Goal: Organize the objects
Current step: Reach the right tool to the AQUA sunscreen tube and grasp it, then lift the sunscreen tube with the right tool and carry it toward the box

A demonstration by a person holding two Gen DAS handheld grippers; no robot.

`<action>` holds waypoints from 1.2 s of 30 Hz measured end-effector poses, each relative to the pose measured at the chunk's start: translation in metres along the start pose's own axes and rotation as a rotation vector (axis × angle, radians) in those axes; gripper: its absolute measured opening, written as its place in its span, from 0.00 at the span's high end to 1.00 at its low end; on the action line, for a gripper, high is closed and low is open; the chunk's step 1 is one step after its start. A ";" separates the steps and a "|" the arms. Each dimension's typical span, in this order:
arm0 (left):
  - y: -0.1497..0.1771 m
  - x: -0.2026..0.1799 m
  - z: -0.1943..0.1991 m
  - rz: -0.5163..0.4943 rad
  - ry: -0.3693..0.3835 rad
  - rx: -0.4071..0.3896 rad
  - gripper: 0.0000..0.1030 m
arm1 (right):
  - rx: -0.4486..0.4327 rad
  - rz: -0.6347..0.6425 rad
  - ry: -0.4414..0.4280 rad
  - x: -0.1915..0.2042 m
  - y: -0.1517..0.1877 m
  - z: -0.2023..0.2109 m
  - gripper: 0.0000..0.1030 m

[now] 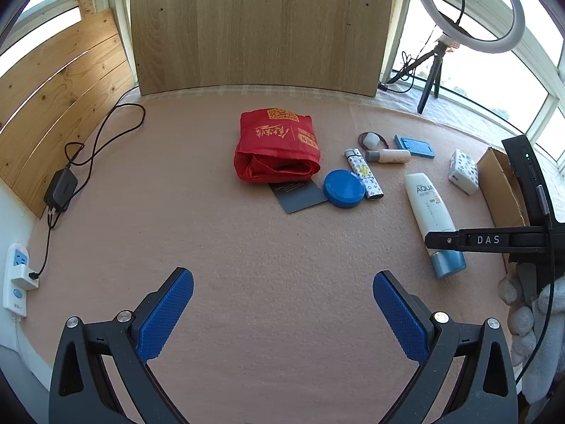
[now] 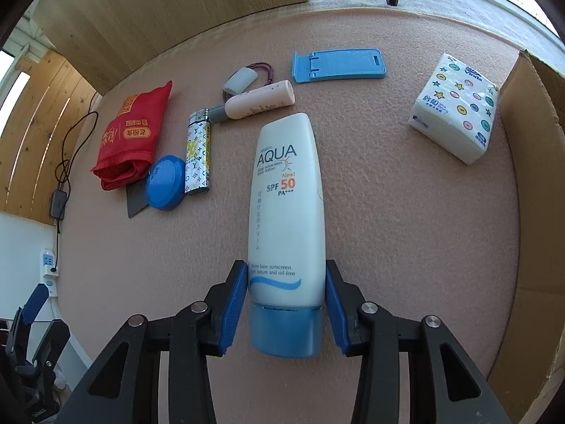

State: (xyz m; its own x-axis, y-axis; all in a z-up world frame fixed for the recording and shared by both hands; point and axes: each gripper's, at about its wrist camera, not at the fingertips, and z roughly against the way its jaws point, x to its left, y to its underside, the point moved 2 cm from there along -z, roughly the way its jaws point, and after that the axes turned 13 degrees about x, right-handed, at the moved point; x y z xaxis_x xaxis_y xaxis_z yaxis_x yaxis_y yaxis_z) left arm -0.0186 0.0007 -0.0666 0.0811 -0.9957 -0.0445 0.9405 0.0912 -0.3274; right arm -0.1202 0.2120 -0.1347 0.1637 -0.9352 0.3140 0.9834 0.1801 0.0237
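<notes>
The white plastic AQUA sunscreen tube with a blue cap (image 2: 286, 233) lies flat on the pink foam mat (image 2: 406, 219), its long axis running six to twelve o'clock, cap nearest the right gripper (image 2: 286, 304). The blue pads flank it just above the cap and seem to touch its sides, though a firm clamp is uncertain. The left gripper (image 1: 282, 314) hangs released at nine o'clock, farther off.

Bright daylight from windows (image 1: 494, 81), blown out; soft shadows; sharp focus; strong fisheye bending, dark corner vignette.
</notes>
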 end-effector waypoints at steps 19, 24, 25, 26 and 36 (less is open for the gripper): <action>0.001 -0.076 -0.041 -0.167 0.241 0.086 0.00 | -0.145 0.054 0.036 -0.003 0.046 0.031 0.46; -0.001 -0.097 -0.055 -0.185 0.296 0.112 0.07 | -0.088 0.063 -0.013 -0.003 0.037 0.024 0.46; -0.002 -0.101 -0.057 -0.191 0.300 0.118 0.08 | -0.072 0.064 -0.025 -0.003 0.035 0.021 0.46; -0.002 -0.104 -0.060 -0.194 0.307 0.124 0.10 | -0.058 0.064 -0.034 -0.003 0.035 0.018 0.46; -0.001 -0.129 -0.083 -0.192 0.403 0.190 0.32 | 0.022 0.057 -0.092 -0.005 0.029 0.000 0.46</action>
State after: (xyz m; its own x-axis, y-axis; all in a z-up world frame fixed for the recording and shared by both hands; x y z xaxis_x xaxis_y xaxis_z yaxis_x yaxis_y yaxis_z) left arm -0.0574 0.1300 -0.1388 -0.1991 -0.9055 -0.3748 0.9726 -0.1356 -0.1891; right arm -0.0926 0.2223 -0.1358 0.2103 -0.8916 0.4011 0.9705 0.2398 0.0240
